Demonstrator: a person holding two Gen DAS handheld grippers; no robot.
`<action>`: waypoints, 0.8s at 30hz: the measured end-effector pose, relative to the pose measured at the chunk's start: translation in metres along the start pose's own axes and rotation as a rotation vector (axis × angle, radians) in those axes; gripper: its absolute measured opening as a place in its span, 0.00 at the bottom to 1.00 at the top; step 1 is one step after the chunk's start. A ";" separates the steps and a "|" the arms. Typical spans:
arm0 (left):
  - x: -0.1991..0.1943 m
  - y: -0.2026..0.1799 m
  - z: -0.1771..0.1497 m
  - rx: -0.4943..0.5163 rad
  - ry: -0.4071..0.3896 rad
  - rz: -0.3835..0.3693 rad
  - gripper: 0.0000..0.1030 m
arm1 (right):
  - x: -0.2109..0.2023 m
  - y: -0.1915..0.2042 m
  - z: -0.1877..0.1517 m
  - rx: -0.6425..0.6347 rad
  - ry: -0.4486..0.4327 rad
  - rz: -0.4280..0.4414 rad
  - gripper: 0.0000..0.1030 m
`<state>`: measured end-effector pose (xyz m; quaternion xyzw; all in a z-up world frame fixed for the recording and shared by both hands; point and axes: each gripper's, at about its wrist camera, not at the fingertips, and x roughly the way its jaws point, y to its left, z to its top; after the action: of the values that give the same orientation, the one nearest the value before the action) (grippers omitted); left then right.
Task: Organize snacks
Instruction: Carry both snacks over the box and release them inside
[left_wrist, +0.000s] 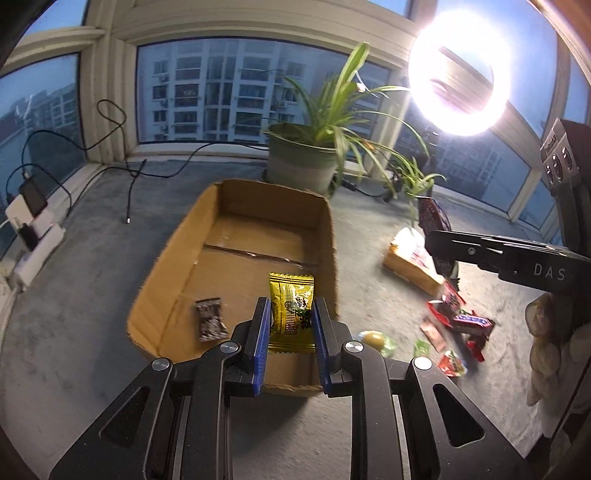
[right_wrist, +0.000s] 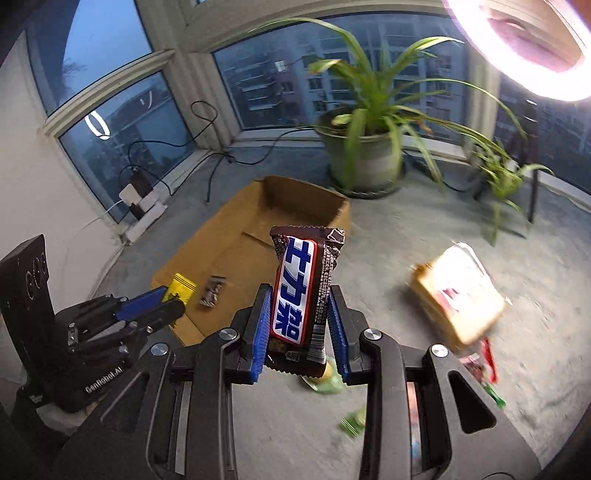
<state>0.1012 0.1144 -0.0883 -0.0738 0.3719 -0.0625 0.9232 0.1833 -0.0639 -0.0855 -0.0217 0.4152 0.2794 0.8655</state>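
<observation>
My left gripper (left_wrist: 290, 308) is shut on a yellow snack packet (left_wrist: 291, 308) and holds it over the near end of an open cardboard box (left_wrist: 170, 254). A small dark wrapped snack (left_wrist: 210, 318) lies inside the box. My right gripper (right_wrist: 300, 295) is shut on a brown chocolate bar (right_wrist: 303, 291) with a blue and white label, held upright above the floor right of the box (right_wrist: 236, 236). In the left wrist view the right gripper (left_wrist: 436, 240) sits at the right with the bar (left_wrist: 432, 214). In the right wrist view the left gripper (right_wrist: 166, 299) and yellow packet (right_wrist: 181, 286) show at the left.
Loose snacks lie on the grey floor right of the box: a tan bag (left_wrist: 410, 258), red and dark wrappers (left_wrist: 461, 321), a yellow candy (left_wrist: 373, 338). A potted plant (left_wrist: 306, 155) stands behind the box. Cables and a power strip (left_wrist: 33, 236) lie at left. A ring light (left_wrist: 458, 74) glares.
</observation>
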 end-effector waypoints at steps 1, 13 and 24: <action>0.001 0.003 0.001 -0.002 0.001 0.004 0.20 | 0.005 0.004 0.004 -0.004 0.000 0.009 0.30; 0.020 0.033 0.004 -0.043 0.034 0.036 0.20 | 0.068 0.043 0.023 -0.029 0.062 0.093 0.30; 0.025 0.044 0.003 -0.067 0.042 0.072 0.26 | 0.070 0.047 0.026 -0.040 0.035 0.104 0.64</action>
<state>0.1240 0.1541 -0.1111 -0.0901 0.3954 -0.0181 0.9139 0.2130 0.0156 -0.1106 -0.0222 0.4253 0.3316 0.8418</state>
